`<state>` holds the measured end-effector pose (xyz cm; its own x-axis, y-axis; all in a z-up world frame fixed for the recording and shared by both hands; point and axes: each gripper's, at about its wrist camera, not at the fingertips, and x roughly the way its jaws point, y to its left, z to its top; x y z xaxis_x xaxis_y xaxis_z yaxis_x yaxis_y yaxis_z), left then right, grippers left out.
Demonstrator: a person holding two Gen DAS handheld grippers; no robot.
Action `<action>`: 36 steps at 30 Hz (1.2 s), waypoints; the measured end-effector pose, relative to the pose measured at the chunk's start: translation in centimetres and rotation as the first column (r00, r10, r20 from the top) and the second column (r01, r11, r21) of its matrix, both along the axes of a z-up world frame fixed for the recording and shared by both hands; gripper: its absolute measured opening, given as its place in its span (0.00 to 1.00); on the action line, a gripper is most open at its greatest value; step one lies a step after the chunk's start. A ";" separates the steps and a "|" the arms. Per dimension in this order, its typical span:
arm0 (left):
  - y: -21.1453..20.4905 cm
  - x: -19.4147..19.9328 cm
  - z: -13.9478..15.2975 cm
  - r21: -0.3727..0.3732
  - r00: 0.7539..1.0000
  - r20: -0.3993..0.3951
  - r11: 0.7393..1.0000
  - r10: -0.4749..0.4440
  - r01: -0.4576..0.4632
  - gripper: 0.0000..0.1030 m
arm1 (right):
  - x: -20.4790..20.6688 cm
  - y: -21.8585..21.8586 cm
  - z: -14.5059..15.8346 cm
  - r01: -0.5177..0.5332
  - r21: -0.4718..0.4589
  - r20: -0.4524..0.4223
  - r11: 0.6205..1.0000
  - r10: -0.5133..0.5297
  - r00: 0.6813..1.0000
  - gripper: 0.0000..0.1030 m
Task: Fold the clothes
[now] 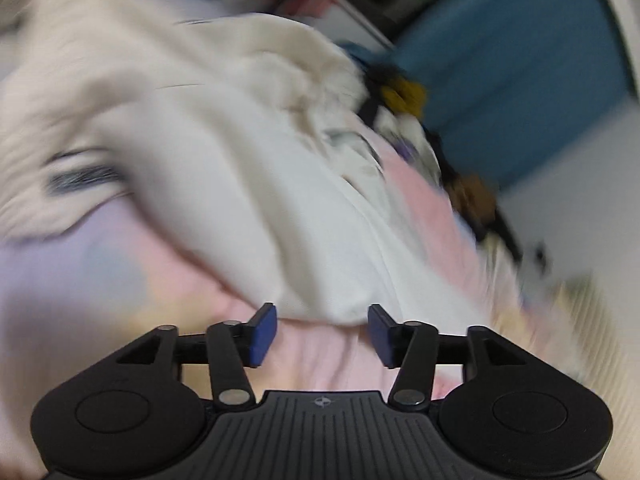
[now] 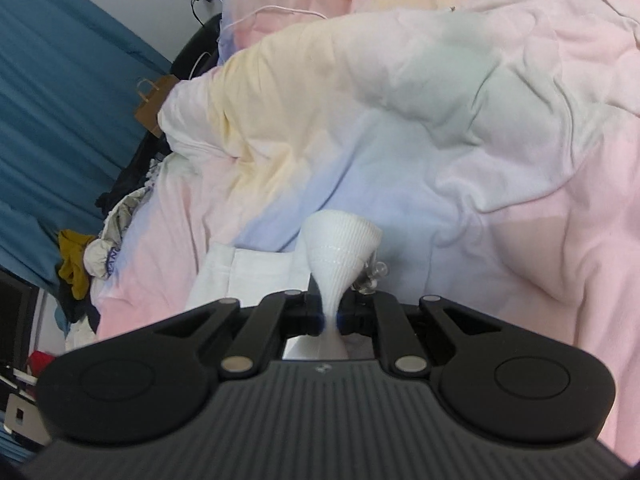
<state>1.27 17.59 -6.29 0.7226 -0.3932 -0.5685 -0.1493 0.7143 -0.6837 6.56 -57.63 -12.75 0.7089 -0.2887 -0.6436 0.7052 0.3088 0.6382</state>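
We are working over a bed (image 2: 480, 128) spread with a pastel pink, yellow and blue duvet, a teal curtain (image 2: 52, 92) behind it. Our right gripper (image 2: 329, 318) is pressed together on a ribbed white cuff (image 2: 340, 240), which fans out ahead of the fingers and hangs just above the duvet; this garment runs back under the gripper, with a flat white fabric piece (image 2: 240, 276) lying on the duvet just left of the cuff. Our left gripper (image 1: 322, 336) is spread, holding nothing, with the hem of a heaped white garment (image 1: 280, 220) just ahead of its blue pads (image 1: 264, 334). That view is motion-blurred. We judge the left gripper nearest the loose hem, so the next grasp falls to it.
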 end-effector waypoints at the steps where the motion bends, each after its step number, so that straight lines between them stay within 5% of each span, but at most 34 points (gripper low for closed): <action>1: 1.2 -0.3 -0.1 -0.018 0.997 -0.025 0.997 0.068 -0.069 0.69 | 0.1 0.0 0.0 0.002 0.003 0.005 1.000 -0.002 1.000 0.09; 4: 5.0 -1.2 -1.3 -0.137 0.953 -0.090 0.944 0.290 -0.301 0.75 | 0.2 -0.1 -0.1 0.014 0.016 0.011 1.000 -0.014 1.000 0.09; 8: 9.2 -2.3 -3.7 -0.353 0.842 -0.197 0.765 0.502 -0.539 0.75 | 1.5 0.0 -0.2 0.021 0.016 0.013 1.000 -0.022 1.000 0.09; 11: 10.4 -2.4 -5.7 -0.404 0.790 -0.273 0.680 0.549 -0.612 0.67 | 2.1 0.0 -0.2 0.027 0.016 0.015 1.000 -0.027 1.000 0.09; 18: 10.6 -3.4 -8.0 -0.410 0.699 -0.373 0.568 0.610 -0.714 0.61 | 1.9 0.5 0.3 0.040 0.010 0.026 0.999 -0.040 0.999 0.09; 21: 10.7 -3.9 -8.5 -0.413 0.666 -0.386 0.526 0.638 -0.743 0.46 | 2.0 0.8 0.5 0.038 -0.009 0.022 0.999 -0.037 0.999 0.09; 24: 11.7 -4.6 -7.5 -0.386 0.664 -0.353 0.544 0.659 -0.745 0.27 | 2.3 0.9 0.4 0.037 -0.026 0.024 0.999 -0.036 0.999 0.09; 26: 12.6 -5.1 -6.1 -0.360 0.689 -0.324 0.588 0.649 -0.724 0.20 | 2.3 0.7 0.3 0.036 -0.024 0.031 0.999 -0.036 0.999 0.09; 32: 15.3 -6.8 -1.5 -0.272 0.776 -0.247 0.728 0.580 -0.630 0.15 | 1.2 -0.5 0.1 0.016 0.051 0.106 0.999 -0.021 0.994 0.09; 36: 17.0 -7.9 1.5 -0.204 0.829 -0.202 0.806 0.522 -0.556 0.15 | 0.4 -0.1 1.9 -0.023 -0.018 0.225 1.000 0.026 0.974 0.09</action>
<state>-6.62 34.58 -4.78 0.7858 -0.0997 -0.6104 -0.5597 0.3053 -0.7704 6.94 -57.71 -10.83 0.8423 -0.2777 -0.4619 0.5355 0.3353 0.7751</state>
